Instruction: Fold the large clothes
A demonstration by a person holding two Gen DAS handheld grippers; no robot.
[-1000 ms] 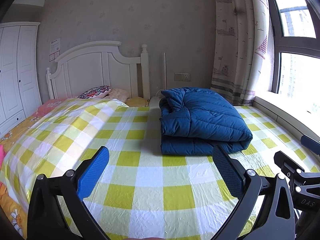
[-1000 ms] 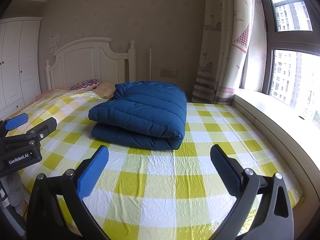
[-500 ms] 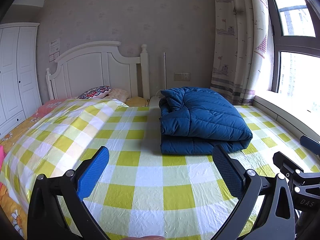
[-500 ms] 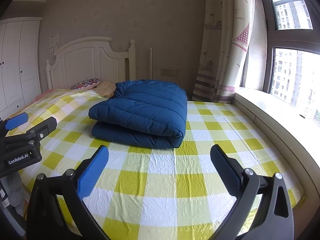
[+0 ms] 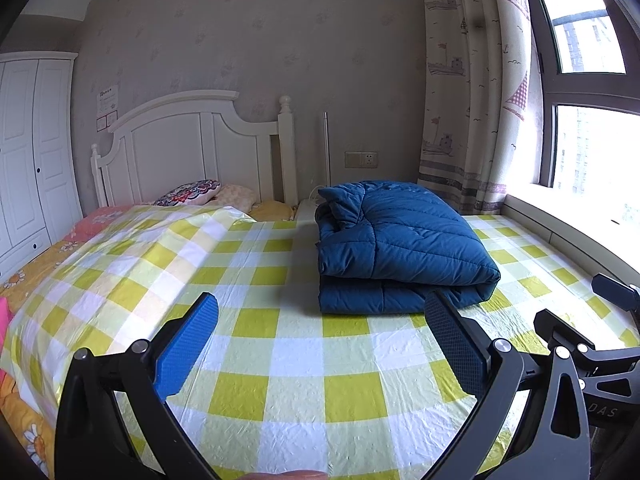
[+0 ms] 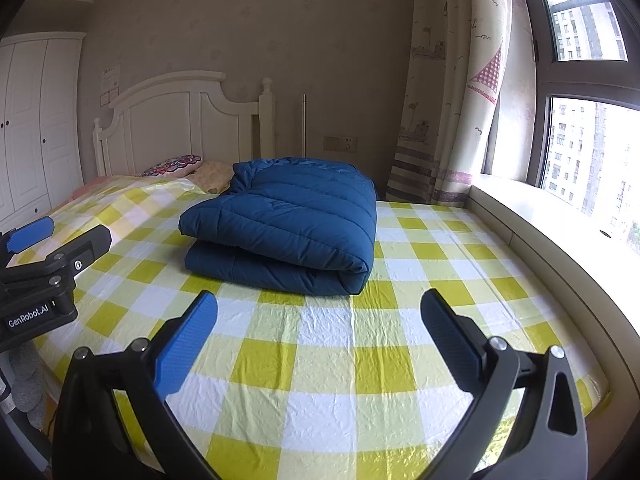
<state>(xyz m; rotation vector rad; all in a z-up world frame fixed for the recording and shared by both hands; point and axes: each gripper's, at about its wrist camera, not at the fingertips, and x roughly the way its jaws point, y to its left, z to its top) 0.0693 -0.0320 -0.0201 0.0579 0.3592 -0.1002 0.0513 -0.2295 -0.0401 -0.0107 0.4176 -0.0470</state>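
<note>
A dark blue quilted down coat (image 5: pixel 400 246) lies folded into a thick rectangle on the yellow and white checked bed sheet (image 5: pixel 280 360). It also shows in the right wrist view (image 6: pixel 288 236). My left gripper (image 5: pixel 320 340) is open and empty, held above the sheet short of the coat's near edge. My right gripper (image 6: pixel 320 336) is open and empty, also short of the coat. Each gripper shows at the edge of the other's view: the right one (image 5: pixel 592 344) and the left one (image 6: pixel 44 264).
A white headboard (image 5: pixel 192 152) and pillows (image 5: pixel 192 196) stand at the far end. A white wardrobe (image 5: pixel 28 152) is at the left. A patterned curtain (image 5: pixel 472 100), window (image 6: pixel 592 152) and sill (image 6: pixel 540 232) run along the right side of the bed.
Both grippers have drifted very slightly; the coat has not moved and both grippers stay open.
</note>
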